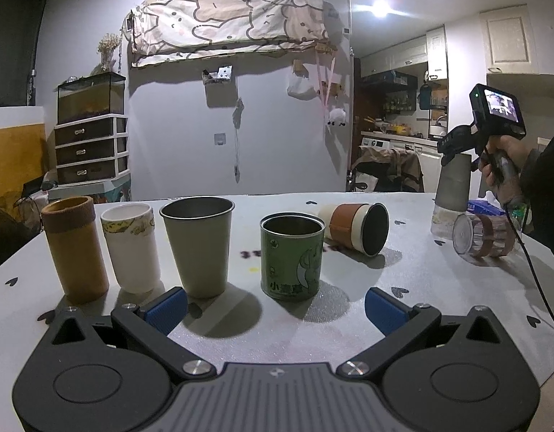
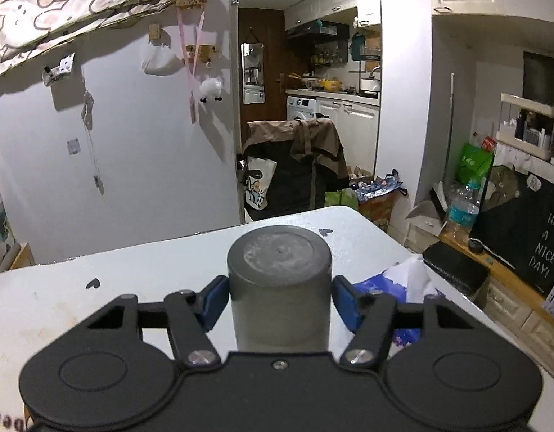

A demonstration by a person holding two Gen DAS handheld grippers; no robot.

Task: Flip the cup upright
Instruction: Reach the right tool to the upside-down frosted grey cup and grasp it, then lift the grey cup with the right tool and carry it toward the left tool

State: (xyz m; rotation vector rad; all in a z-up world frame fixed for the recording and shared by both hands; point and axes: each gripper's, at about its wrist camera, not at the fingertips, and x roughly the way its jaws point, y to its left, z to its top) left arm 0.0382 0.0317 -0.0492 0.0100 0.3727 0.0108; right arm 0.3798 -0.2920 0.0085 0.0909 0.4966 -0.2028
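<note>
A grey cup (image 2: 279, 288) stands upside down at the table's far right, its flat base up. My right gripper (image 2: 279, 300) is around it, with the blue pads (image 2: 348, 304) against or very near its sides. In the left wrist view the same grey cup (image 1: 453, 183) rests stacked on a clear cup, with the right gripper (image 1: 456, 144) at its top. My left gripper (image 1: 275, 309) is open and empty, low over the table in front of the upright cups. An orange-banded cup (image 1: 359, 226) and a clear cup (image 1: 482, 237) lie on their sides.
Several upright cups stand in a row: a brown one (image 1: 75, 248), a white one (image 1: 131, 246), a steel one (image 1: 201, 244) and a green tin (image 1: 293, 255). A blue tissue pack (image 2: 395, 288) lies by the right table edge (image 2: 384, 230).
</note>
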